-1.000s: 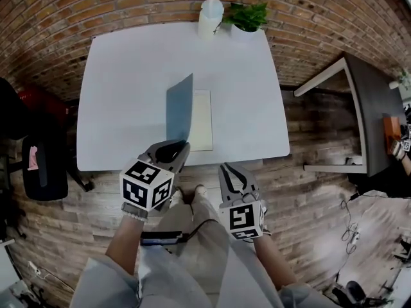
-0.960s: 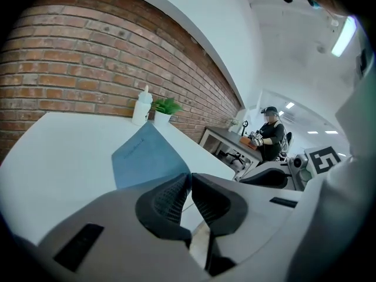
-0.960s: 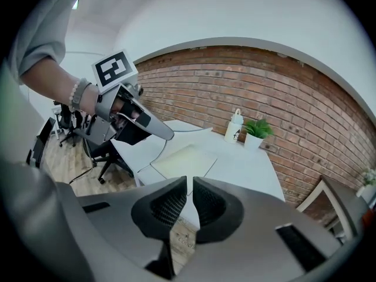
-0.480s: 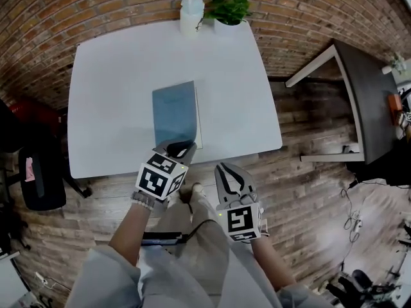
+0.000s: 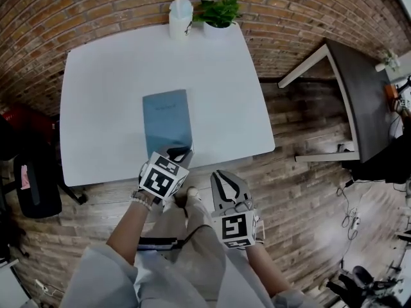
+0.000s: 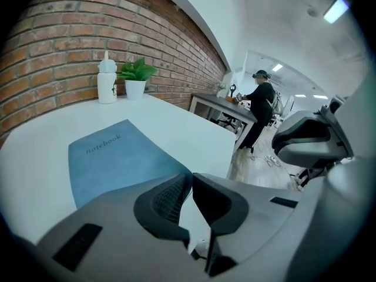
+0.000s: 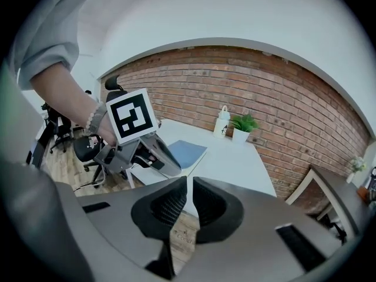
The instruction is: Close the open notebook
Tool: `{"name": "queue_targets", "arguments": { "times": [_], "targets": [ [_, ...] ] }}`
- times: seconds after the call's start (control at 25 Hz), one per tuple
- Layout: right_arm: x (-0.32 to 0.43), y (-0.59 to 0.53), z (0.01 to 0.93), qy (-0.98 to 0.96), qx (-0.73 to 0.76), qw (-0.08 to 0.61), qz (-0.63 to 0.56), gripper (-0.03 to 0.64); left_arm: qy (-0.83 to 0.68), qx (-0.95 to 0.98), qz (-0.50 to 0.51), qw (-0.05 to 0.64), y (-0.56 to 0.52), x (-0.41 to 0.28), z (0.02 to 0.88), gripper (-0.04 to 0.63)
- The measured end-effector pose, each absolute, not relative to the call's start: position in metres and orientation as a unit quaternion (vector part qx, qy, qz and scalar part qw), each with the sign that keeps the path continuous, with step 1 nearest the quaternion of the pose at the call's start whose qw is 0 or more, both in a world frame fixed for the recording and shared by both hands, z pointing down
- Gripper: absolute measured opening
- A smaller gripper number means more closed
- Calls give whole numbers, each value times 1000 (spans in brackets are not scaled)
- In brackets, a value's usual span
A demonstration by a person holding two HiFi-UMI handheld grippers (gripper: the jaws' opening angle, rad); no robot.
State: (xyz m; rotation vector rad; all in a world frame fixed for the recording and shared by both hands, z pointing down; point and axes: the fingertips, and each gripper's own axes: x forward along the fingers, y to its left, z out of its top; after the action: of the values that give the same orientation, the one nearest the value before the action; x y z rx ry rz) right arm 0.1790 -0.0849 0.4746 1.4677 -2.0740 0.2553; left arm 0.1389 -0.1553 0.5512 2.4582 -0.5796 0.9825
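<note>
Blue notebook [image 5: 167, 117] lies shut, flat at the centre of the white tabletop [image 5: 103, 88]; my left gripper [image 5: 180, 151] hovers at its lower edge, fingers [image 6: 166, 197] together on nothing; my right gripper [image 5: 222, 176] sits lower centre over the wood floor [image 5: 302, 191], fingers [image 7: 166, 206] pressed together too, empty.

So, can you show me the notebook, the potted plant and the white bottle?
notebook [image 5: 167, 120], head view, middle of its blue cover.
plant [image 5: 218, 9], head view, on its green leaves.
bottle [image 5: 180, 19], head view, on its white body, below the cap.
</note>
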Motion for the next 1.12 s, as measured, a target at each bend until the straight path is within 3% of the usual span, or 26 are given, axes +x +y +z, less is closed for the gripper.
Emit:
{"name": "queue_targets", "arguments": {
  "times": [0.36, 0.44, 0.52, 0.68, 1.04, 1.12],
  "targets": [
    [183, -88, 474, -769, 560, 294, 95, 60, -191, 884, 369, 215, -151, 146, 567, 63],
    [182, -88, 474, -768, 560, 295, 96, 60, -181, 886, 358, 234, -147, 149, 565, 102],
    [180, -88, 473, -769, 561, 290, 99, 60, -176, 890, 342, 244, -145, 151, 560, 184],
    [171, -92, 467, -776, 560, 275, 99, 60, -188, 899, 307, 250, -151, 144, 543, 206],
    [151, -105, 433, -797, 554, 231, 74, 60, -265, 913, 211, 229, -172, 98, 472, 42],
    [144, -110, 421, -804, 549, 216, 65, 60, -283, 916, 183, 217, -177, 83, 450, 33]
  ]
}}
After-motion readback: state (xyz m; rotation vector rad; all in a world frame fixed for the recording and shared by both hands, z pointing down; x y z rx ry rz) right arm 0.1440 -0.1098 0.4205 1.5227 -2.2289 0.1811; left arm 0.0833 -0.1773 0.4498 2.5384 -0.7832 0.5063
